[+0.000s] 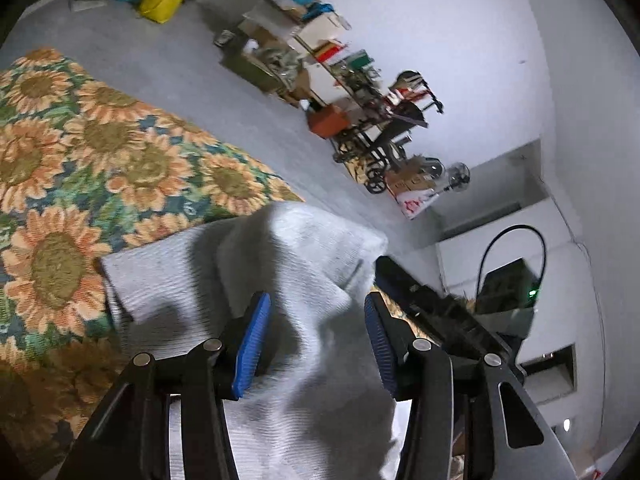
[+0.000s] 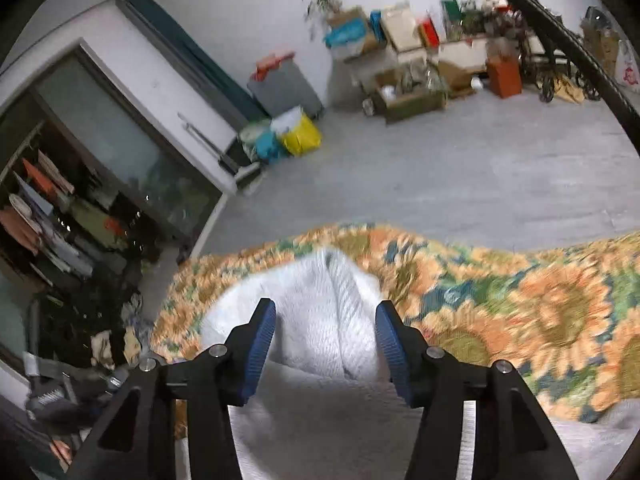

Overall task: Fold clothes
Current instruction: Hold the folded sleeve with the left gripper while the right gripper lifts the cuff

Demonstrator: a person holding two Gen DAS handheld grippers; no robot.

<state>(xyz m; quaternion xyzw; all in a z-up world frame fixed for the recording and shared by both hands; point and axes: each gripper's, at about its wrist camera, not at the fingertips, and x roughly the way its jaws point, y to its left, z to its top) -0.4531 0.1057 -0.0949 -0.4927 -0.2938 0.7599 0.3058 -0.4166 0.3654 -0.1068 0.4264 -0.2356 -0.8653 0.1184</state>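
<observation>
Left gripper (image 1: 316, 344) nearest: jaws abt half open, white knit garment (image 1: 280, 272) lying between the blue pads, not pinched. Right gripper (image 2: 326, 352) same, parted over a raised fold of the white cloth (image 2: 320, 304), gripping nothing. Garment sits on the sunflower blanket (image 1: 80, 152), near edge. Looks soft, light, floppy w/ ribbed texture; prob. best pinched at hem or corners. Far: grey floor (image 2: 440, 168), boxes along wall.

The right gripper (image 2: 326, 344), jaws apart, hovers over white cloth (image 2: 320, 320) on a sunflower blanket (image 2: 520, 304).
</observation>
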